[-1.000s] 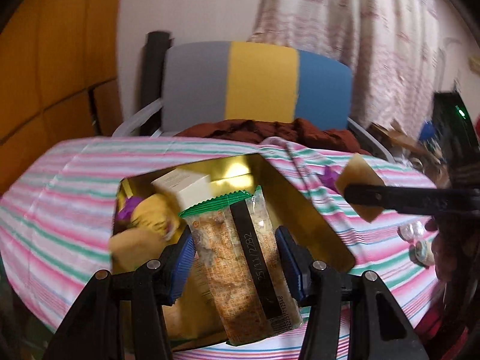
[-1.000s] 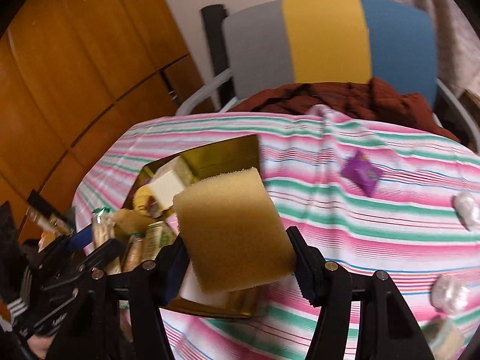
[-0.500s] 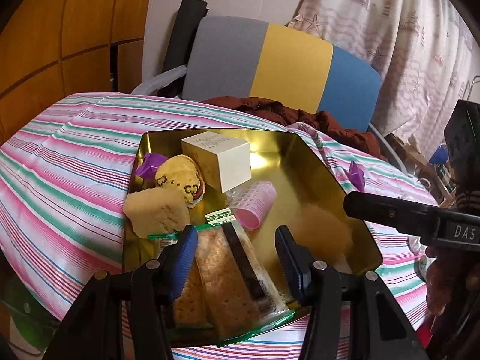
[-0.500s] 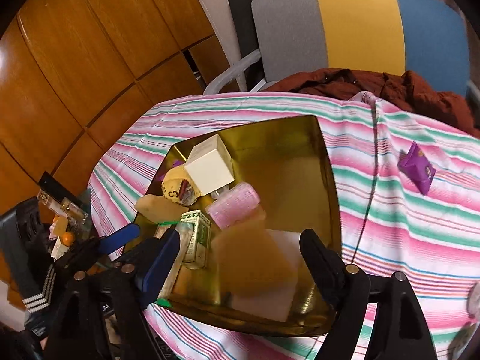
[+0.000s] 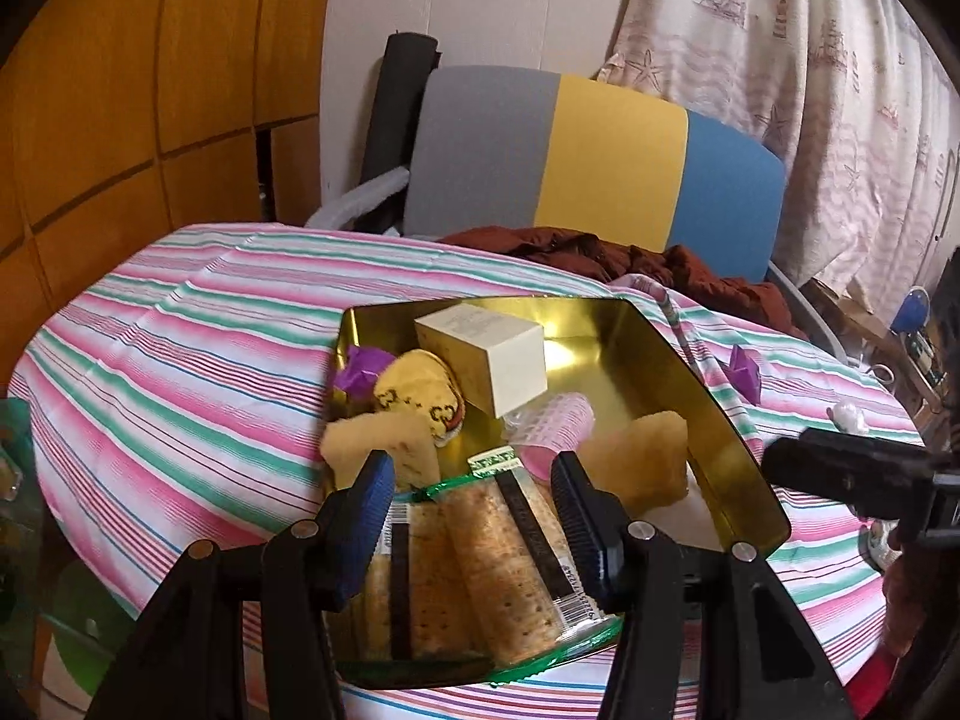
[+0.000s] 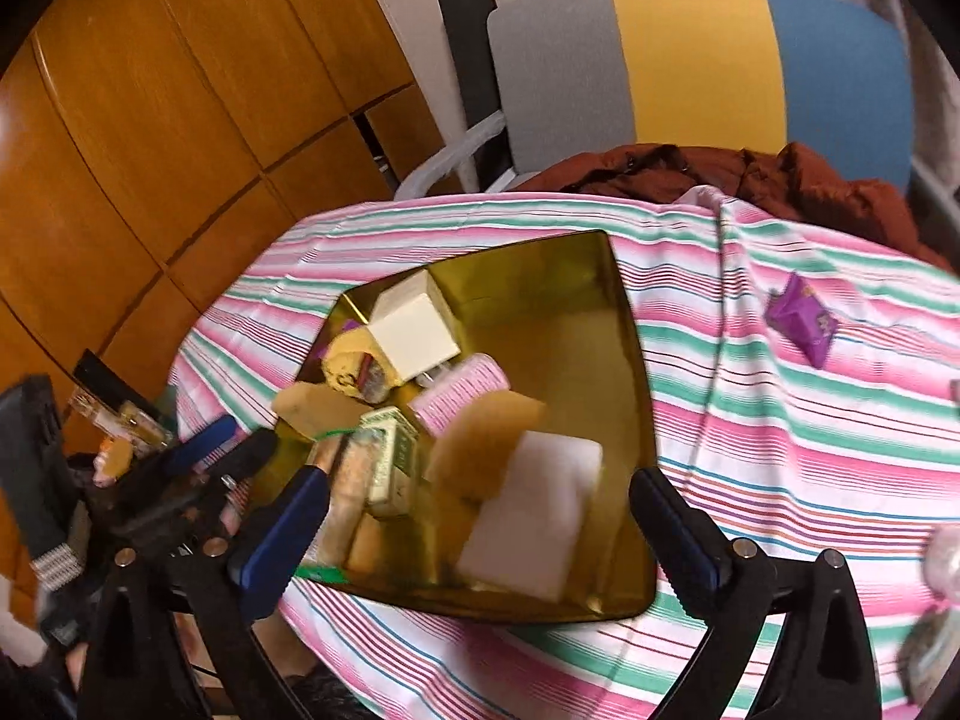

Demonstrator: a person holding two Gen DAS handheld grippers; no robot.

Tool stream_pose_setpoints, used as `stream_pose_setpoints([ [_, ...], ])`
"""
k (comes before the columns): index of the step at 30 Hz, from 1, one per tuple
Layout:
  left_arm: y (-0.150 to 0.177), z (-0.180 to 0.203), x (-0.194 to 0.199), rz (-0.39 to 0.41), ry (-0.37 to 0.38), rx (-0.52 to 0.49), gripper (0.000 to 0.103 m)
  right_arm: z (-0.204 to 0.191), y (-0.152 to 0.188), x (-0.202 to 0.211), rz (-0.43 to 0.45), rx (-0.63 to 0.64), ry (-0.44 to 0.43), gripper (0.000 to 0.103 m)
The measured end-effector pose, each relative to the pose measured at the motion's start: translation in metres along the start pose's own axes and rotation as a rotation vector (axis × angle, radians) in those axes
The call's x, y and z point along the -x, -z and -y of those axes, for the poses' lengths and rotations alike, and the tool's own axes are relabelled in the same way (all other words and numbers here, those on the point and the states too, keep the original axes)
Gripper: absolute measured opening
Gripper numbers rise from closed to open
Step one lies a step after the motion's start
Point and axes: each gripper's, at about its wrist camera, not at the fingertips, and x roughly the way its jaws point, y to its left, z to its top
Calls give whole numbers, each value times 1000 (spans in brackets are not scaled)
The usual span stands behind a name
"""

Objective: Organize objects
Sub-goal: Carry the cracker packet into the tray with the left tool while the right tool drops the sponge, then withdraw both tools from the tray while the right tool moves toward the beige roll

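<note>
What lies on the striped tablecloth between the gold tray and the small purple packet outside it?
In the right wrist view, nothing: only bare pink, green and white striped tablecloth, with a raised fold, separates the shiny gold tray from the small purple packet.

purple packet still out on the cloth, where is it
Right wrist view: the purple packet lies on the striped tablecloth, right of the gold tray, near the brown jacket.

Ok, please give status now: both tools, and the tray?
Left tool open above cracker packs. Right tool open. Sponge in gold tray. Purple packet outside.
</note>
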Motion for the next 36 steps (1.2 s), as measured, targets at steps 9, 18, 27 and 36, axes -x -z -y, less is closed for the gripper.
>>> stream_pose_setpoints([
  [9, -2, 13, 13, 27, 11, -57, 55, 18, 18, 19, -10, 15, 86, 102],
  [18, -4, 35, 22, 49, 51, -123, 55, 57, 33, 41, -18, -32, 178, 103],
  [27, -3, 60, 21, 40, 87, -185, 55, 100, 42, 70, -34, -68, 264, 103],
  [36, -2, 89, 21, 37, 176, -244, 55, 162, 53, 108, -111, -89, 375, 103],
])
